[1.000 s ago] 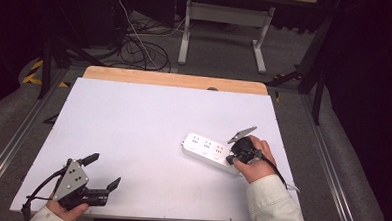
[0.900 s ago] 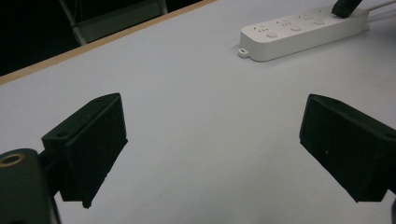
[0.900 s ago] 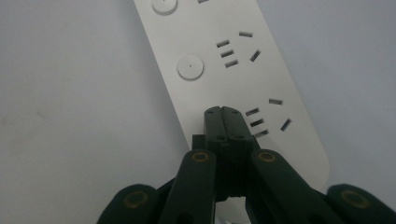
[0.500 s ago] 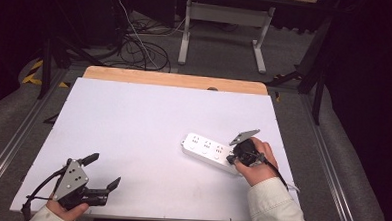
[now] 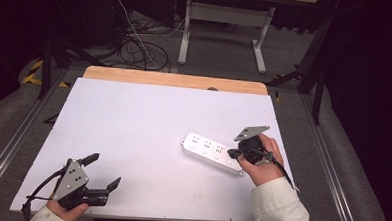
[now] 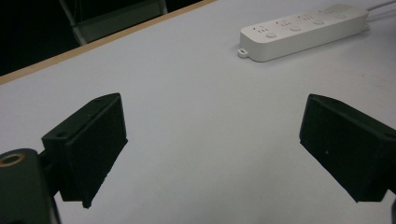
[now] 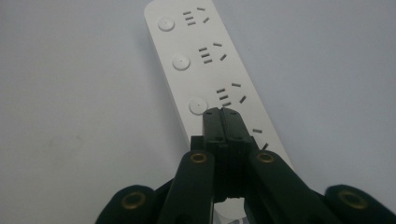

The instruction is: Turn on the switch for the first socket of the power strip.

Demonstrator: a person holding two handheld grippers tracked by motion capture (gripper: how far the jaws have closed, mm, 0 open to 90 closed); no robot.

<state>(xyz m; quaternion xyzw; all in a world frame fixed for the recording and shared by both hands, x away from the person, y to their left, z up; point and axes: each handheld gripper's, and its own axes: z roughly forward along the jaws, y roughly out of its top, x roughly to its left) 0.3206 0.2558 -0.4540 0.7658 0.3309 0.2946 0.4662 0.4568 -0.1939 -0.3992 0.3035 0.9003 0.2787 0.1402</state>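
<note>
Power lies in 1 long white plastic power strip (image 5: 212, 154) flat on the white table top (image 5: 133, 128), toward 4 o'clock from the table's middle in the high view, its length running from 10 o'clock to 4 o'clock. The right gripper view shows 3 round white buttons (image 7: 180, 61) in a row along its face, each with 1 group of socket slots (image 7: 209, 51) beside it, and part of another group shows at the jaw tips.

The right gripper (image 5: 232, 153), a black two-jaw tool with 1 grey three-cornered plate on top, is held in the person's right hand (image 5: 262, 161) over the strip's 4 o'clock end. Its 2 jaws are pressed together with nothing between them, the joined tips (image 7: 222, 113) standing over the strip's face just past the nearest button; whether they touch the plastic cannot be told.

The left gripper (image 5: 103, 172), the same kind of tool with 1 grey plate, sits in the left hand (image 5: 64, 211) at the table's 7 o'clock corner, well apart from the strip. Its 2 jaws stand wide apart with only bare table top between them. In the left gripper view the strip (image 6: 303, 32) lies far off toward 1 o'clock, 4 buttons visible along it and 1 small tab at its near end. A pale wooden edge (image 5: 175, 80) borders the table at 12 o'clock.
</note>
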